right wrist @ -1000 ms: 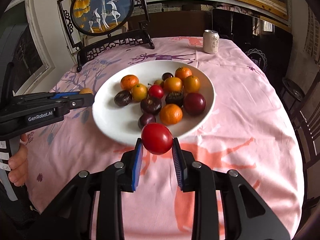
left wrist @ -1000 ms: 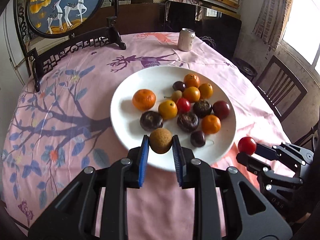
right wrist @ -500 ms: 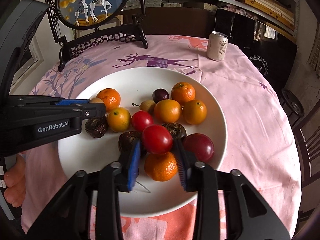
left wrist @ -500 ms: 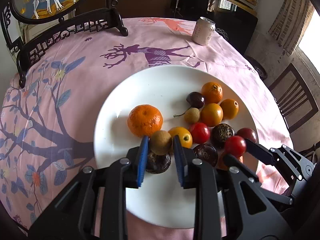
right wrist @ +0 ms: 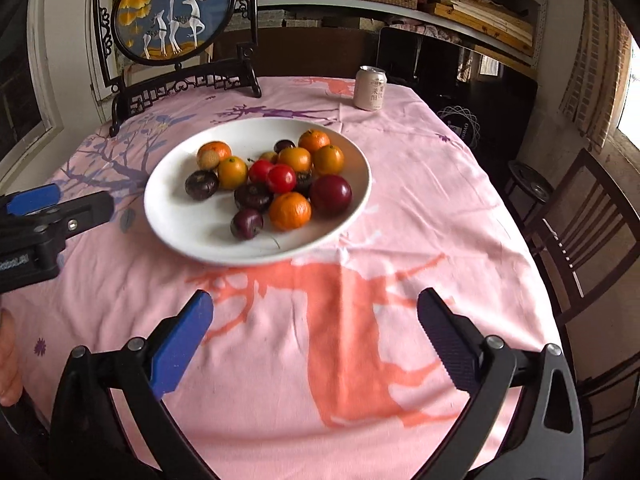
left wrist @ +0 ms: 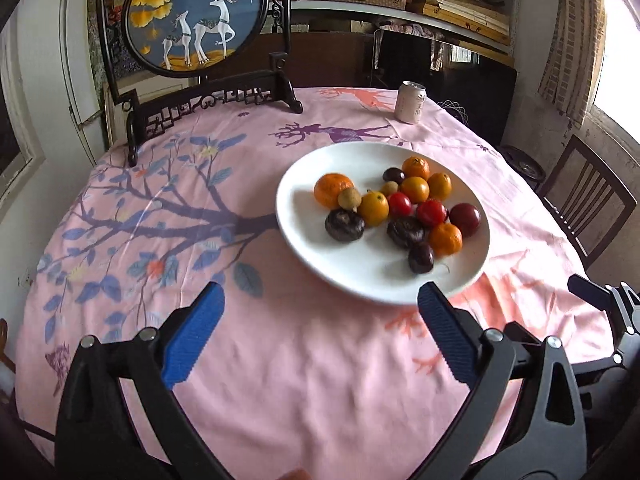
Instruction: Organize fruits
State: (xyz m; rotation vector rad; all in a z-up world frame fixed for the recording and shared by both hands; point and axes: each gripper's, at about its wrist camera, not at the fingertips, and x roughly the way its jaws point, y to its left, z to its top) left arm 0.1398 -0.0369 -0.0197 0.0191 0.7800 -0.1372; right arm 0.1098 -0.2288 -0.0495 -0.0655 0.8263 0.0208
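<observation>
A white plate on the pink tablecloth holds several fruits: oranges, red tomatoes, dark plums. The small brown fruit lies beside the left orange. A red tomato rests in the middle of the pile. My left gripper is open and empty, pulled back over the cloth in front of the plate. My right gripper is open and empty, also short of the plate; it shows at the right edge of the left wrist view.
A drink can stands at the far side of the table. A framed deer picture on a dark stand is at the back left. A wooden chair is to the right.
Both grippers have opened and pulled back from the plate. The brown fruit and the red tomato they held now lie on the plate.
</observation>
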